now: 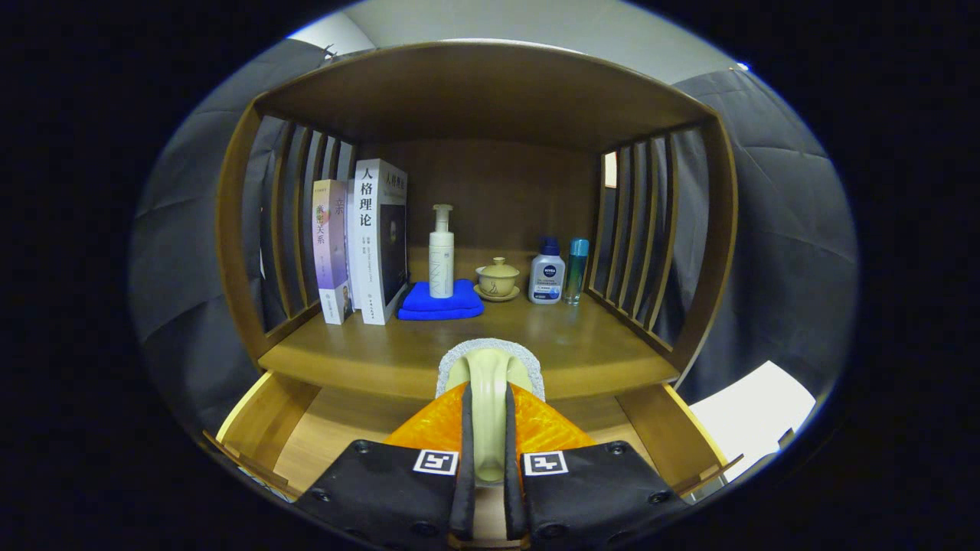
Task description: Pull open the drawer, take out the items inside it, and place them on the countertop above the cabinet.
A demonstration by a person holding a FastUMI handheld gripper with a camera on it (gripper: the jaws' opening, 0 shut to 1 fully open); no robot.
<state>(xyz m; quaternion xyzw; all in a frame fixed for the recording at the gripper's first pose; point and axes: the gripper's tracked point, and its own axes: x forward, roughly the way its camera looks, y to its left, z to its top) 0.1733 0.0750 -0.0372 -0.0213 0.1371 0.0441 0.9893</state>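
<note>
gripper (487, 428) is clamped narrow on a pale brush handle (487, 413), both fingers pressing its sides, and the handle's long axis runs straight ahead. its fuzzy grey head (490, 353) hangs over the counter (367, 360) at the front edge. below, the drawer (264, 417) stands pulled open. looks like the set-down just needs a short push forward and down.

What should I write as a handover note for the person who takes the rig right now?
Gripper: shut on a cream handle of a brush-like item, held above the open drawer, just before the countertop.
Done: drawer is pulled open, item is lifted out.
Left: set it on the countertop, probably on the bare wood ahead of the blue cloth; then check the drawer for more items, since the fingers hide part of it.
</note>
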